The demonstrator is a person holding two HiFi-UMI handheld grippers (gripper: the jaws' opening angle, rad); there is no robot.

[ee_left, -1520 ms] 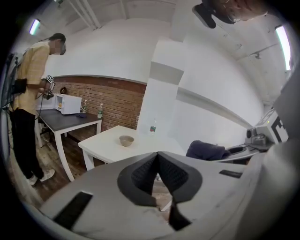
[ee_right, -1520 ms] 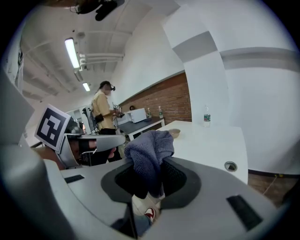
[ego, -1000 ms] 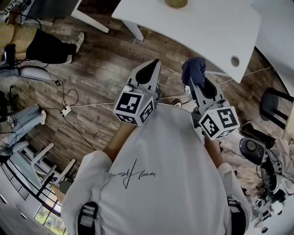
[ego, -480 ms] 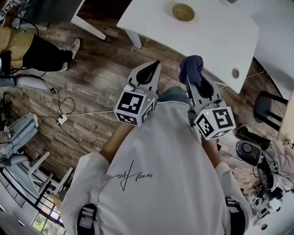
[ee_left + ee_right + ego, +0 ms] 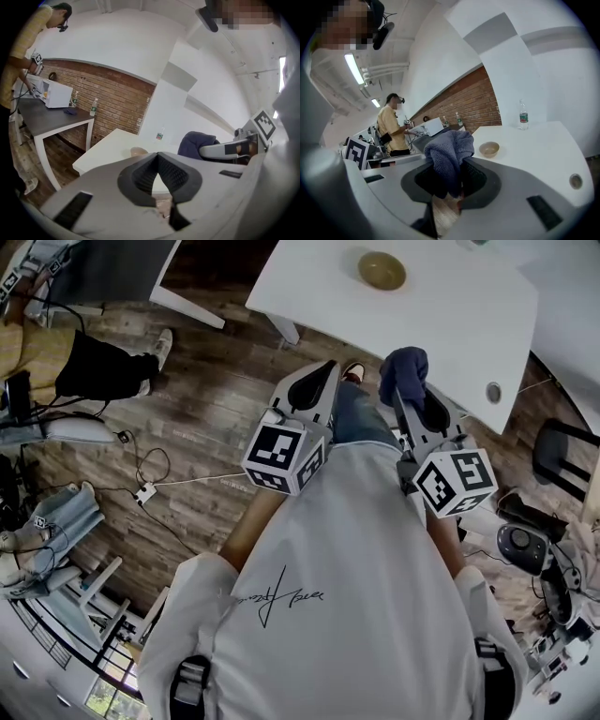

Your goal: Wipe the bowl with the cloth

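Note:
A small tan bowl (image 5: 382,270) (image 5: 489,149) (image 5: 138,151) sits on a white table (image 5: 450,324), well ahead of both grippers. My right gripper (image 5: 405,381) (image 5: 451,182) is shut on a dark blue cloth (image 5: 402,371) (image 5: 449,154) (image 5: 194,143) that bunches up above its jaws. My left gripper (image 5: 323,371) (image 5: 157,161) is shut with nothing in it, held beside the right one over the wooden floor, short of the table's near edge.
A water bottle (image 5: 523,115) stands at the table's far side, and a round cable hole (image 5: 493,392) lies near its edge. A person in a yellow shirt (image 5: 391,124) works at a dark table (image 5: 42,117) with a white appliance. Cables (image 5: 150,465) lie on the floor; a black stool (image 5: 562,451) stands to the right.
Both grippers have moved toward the white table with the cloth still held. The bowl has come fully into the head view.

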